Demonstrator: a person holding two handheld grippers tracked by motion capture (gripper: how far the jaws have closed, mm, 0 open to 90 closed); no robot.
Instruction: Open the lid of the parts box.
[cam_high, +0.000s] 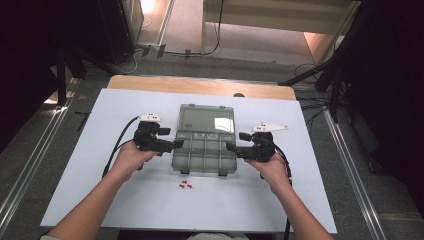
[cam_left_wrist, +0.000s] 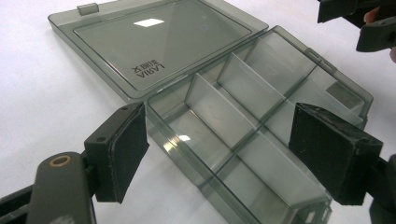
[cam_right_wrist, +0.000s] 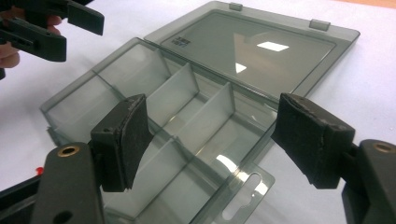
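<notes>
High view: the open plastic box (cam_high: 204, 145) lies mid-table on the white sheet (cam_high: 100, 165), lid flat behind it. The left gripper (cam_high: 176, 144) and right gripper (cam_high: 230, 146) flank it, jaws spread, pinching nothing. Small red pieces (cam_high: 187, 185) lie just in front.

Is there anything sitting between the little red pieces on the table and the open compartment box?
Nothing visible does. The red pieces lie on bare white table just in front of the open box, whose lid is folded back away from them. The left gripper and right gripper flank the box, jaws open.
</notes>
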